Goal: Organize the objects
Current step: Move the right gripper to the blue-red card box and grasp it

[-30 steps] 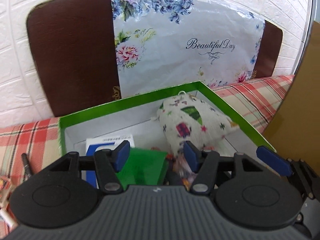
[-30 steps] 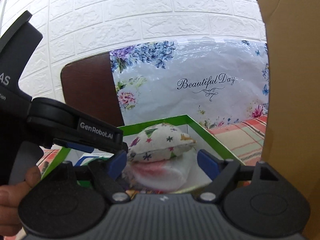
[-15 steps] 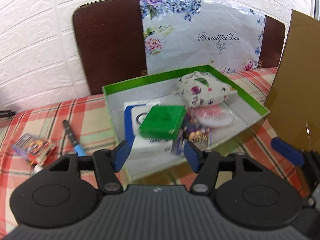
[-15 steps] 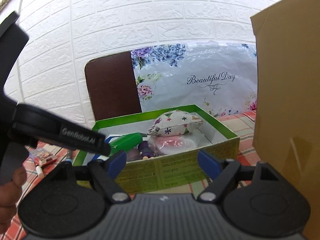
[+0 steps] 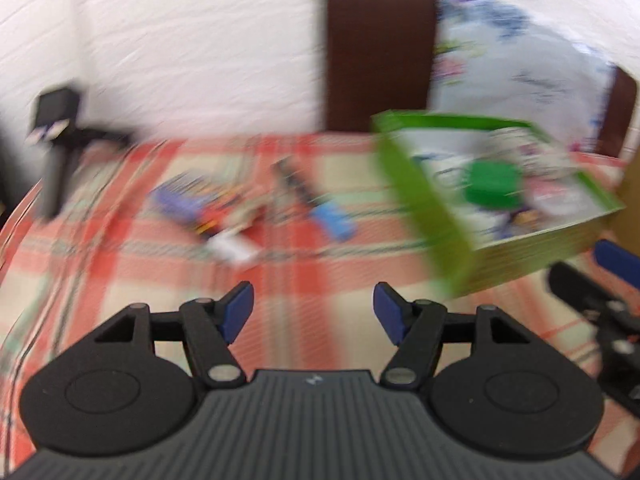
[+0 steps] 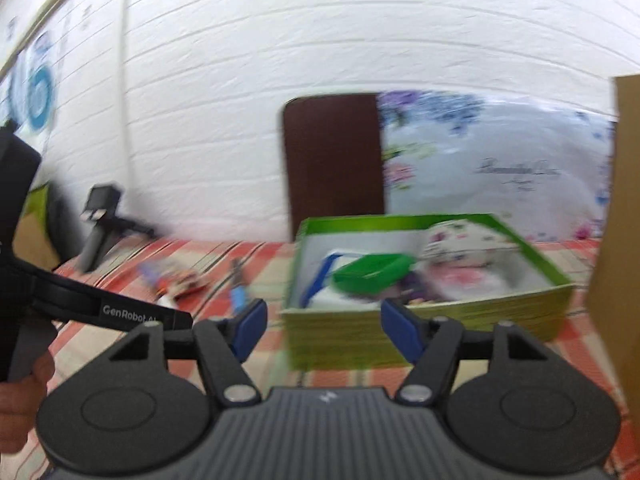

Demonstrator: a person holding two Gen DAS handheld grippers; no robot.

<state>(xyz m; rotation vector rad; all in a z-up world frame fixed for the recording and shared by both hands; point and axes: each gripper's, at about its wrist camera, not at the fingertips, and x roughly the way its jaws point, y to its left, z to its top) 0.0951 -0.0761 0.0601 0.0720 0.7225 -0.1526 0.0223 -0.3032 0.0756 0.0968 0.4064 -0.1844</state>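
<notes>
A green box (image 5: 424,204) (image 6: 424,328) stands on the red plaid cloth; inside lie a small green box (image 5: 494,184) (image 6: 372,270), a patterned fabric pouch (image 6: 464,236) and a white-and-blue box. Loose items lie left of it: a blue-tipped pen (image 5: 320,204) (image 6: 239,288), a colourful packet (image 5: 188,200) and a white piece (image 5: 230,246). My left gripper (image 5: 313,312) hovers over bare cloth, jaws opening, nothing between them. My right gripper (image 6: 322,330) faces the green box's front wall, jaws closing on nothing. Both views are blurred.
A brown cardboard panel (image 6: 620,240) stands at the right. A dark chair back (image 6: 334,160) with a flowered plastic bag (image 6: 492,168) is behind the box, against a white brick wall. A small black camera on a stand (image 5: 54,136) (image 6: 98,220) sits far left.
Both grippers pulled back from the green box and swung left, so the loose items on the cloth came into view. The right jaws stand narrower than before.
</notes>
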